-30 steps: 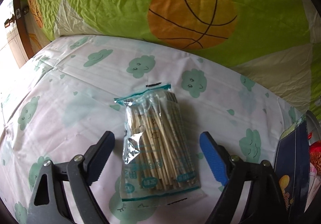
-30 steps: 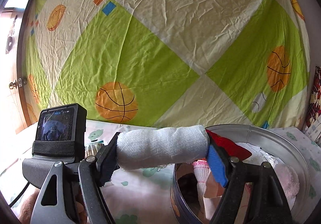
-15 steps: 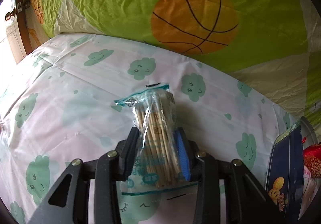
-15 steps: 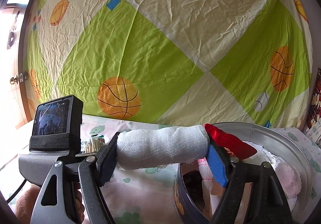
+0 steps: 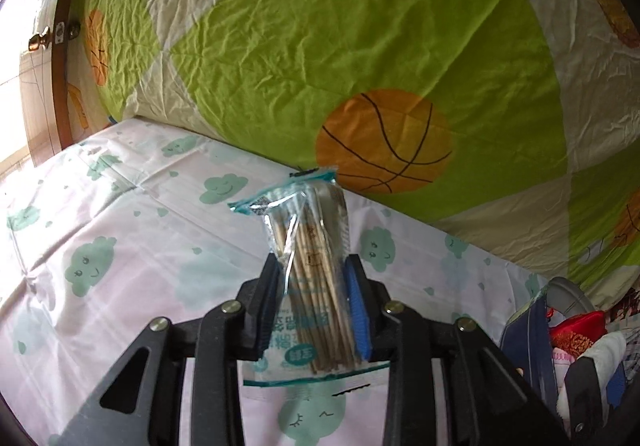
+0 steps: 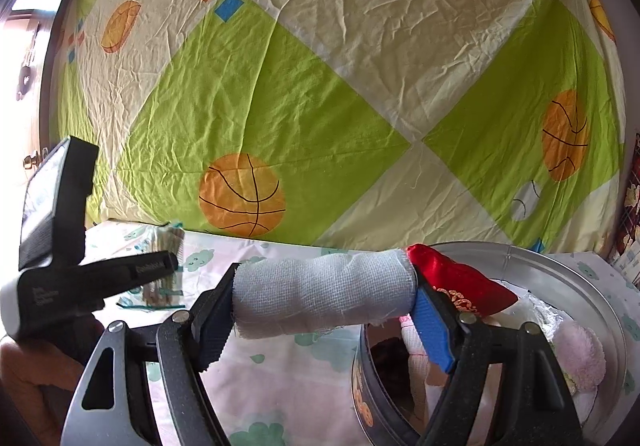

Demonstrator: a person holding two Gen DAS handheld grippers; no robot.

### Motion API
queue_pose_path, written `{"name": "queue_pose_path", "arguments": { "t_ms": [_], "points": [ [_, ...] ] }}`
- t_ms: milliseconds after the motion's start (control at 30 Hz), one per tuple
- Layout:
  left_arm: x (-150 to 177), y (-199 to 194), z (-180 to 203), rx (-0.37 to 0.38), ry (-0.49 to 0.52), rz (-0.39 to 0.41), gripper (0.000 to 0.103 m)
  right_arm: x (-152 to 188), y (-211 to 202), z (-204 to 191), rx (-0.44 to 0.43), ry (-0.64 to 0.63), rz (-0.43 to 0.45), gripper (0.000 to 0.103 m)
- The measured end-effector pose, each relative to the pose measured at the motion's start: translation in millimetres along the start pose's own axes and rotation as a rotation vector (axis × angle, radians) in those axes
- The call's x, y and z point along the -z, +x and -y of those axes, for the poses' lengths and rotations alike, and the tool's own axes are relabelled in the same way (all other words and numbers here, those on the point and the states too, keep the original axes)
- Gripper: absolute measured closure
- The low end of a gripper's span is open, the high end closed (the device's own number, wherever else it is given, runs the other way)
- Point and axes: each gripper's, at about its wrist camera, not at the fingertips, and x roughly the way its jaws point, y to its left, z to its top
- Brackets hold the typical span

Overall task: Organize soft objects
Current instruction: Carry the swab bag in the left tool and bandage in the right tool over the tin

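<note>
My left gripper (image 5: pixel 314 302) is shut on a clear plastic bag of wooden sticks (image 5: pixel 312 270) and holds it tilted up above the cloud-print tablecloth (image 5: pixel 120 246). The left gripper and bag also show at the left of the right wrist view (image 6: pixel 164 266). My right gripper (image 6: pixel 324 306) is shut on a rolled white gauze cloth (image 6: pixel 324 296), held crosswise by its ends just left of a round metal tin (image 6: pixel 560 278). The tin holds a red satin pouch (image 6: pixel 460 282), a pink fluffy item (image 6: pixel 580 354) and other soft things.
A green and cream sheet with basketball prints (image 6: pixel 320 86) hangs behind the table. A wooden door with a brass knob (image 5: pixel 40 42) stands at far left. The tin's dark wall (image 5: pixel 528 342) shows at right in the left wrist view.
My left gripper closed on the bag of sticks and lifted it off the tablecloth. My right gripper kept hold of the gauze roll and stayed near the tin.
</note>
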Motion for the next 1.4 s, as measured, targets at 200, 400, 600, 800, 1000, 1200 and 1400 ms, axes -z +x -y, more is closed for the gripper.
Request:
{"name": "queue_pose_path", "arguments": {
  "t_ms": [200,400,600,800,1000,1200,1400],
  "points": [
    [6.7,-23.6,-18.1,-0.14,0.095,0.086,0.072,1.3,-4.9,-11.6,-0.055,-0.01,0.016,0.023],
    [22.2,-37.9,-28.5,-0.164,0.077,0.116,0.072,5.3,-16.3,-29.3,-0.102,-0.053,0.055,0.023],
    [32.2,-48.3,-26.8,-0.16,0.068,0.129,0.072,10.3,-29.8,-32.7,-0.09,-0.055,0.05,0.023],
    [43.4,-62.2,-22.1,-0.147,0.074,0.154,0.072,15.6,-48.6,-31.5,-0.081,-0.057,0.06,0.023],
    [52.2,-75.8,-17.7,-0.136,0.077,0.175,0.072,19.7,-62.5,-27.9,-0.069,-0.061,0.069,0.023],
    [59.1,-85.8,-11.4,-0.111,0.087,0.176,0.072,22.9,-75.1,-20.7,-0.056,-0.054,0.075,0.023],
    [66.4,-94.0,-1.9,-0.098,0.113,0.18,0.072,25.6,-85.2,-9.9,-0.037,-0.041,0.077,0.023]
  ]
}}
